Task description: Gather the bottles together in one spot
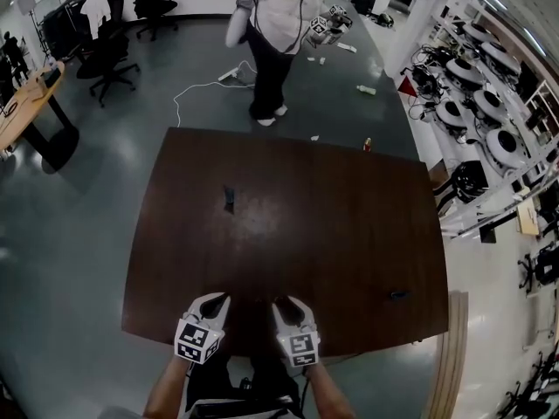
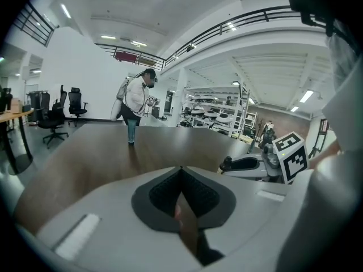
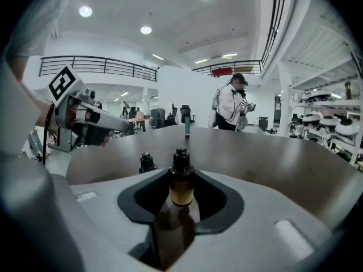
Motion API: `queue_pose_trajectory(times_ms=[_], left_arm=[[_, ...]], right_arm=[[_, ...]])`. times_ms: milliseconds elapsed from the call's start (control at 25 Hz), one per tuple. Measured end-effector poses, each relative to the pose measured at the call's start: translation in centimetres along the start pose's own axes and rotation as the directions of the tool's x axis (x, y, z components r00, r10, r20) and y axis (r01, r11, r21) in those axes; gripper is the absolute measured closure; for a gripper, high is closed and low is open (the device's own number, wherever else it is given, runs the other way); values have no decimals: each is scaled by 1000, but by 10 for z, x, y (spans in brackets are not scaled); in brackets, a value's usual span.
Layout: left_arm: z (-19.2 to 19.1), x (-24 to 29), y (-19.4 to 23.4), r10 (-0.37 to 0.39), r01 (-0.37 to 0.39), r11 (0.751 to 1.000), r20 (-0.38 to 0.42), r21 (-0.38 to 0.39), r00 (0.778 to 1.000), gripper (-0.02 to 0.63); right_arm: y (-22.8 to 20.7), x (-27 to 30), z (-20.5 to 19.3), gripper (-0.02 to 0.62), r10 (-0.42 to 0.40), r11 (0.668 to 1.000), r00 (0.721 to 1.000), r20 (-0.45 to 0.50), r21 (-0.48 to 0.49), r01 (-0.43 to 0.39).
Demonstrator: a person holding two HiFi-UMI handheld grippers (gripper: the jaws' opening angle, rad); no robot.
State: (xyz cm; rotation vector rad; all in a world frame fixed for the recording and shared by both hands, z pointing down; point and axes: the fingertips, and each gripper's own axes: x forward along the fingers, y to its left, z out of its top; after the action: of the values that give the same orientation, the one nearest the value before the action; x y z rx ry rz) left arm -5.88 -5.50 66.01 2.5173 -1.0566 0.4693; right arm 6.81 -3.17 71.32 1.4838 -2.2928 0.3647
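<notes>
In the right gripper view, my right gripper [image 3: 182, 175] is shut on a brown bottle [image 3: 181, 192] with a black cap, upright between the jaws. A second black-capped bottle [image 3: 147, 162] stands just beyond the left jaw. A tall teal bottle [image 3: 186, 126] stands far out on the dark table [image 1: 332, 225]; it also shows as a dark upright bottle [image 1: 229, 198] in the head view. My left gripper [image 2: 180, 171] is shut with nothing held, and sits at the table's near edge [image 1: 217, 301] beside the right gripper [image 1: 285, 305].
A small dark object [image 1: 397, 295] lies near the table's right front. A person [image 1: 279, 24] with grippers stands beyond the far edge. Small bottles [image 1: 367, 144] and litter lie on the floor there. Office chairs [image 1: 105, 55] and shelves [image 1: 489, 103] line the sides.
</notes>
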Motion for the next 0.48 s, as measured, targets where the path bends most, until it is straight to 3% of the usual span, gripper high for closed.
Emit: queue_pose_trajectory(times_ms=[480], left_arm=[[-5,3,-2,5,-5,1000,0,1,1000,604]], right_arm=[[3,0,-22,462,-2,1000,1000,-30,16,2]])
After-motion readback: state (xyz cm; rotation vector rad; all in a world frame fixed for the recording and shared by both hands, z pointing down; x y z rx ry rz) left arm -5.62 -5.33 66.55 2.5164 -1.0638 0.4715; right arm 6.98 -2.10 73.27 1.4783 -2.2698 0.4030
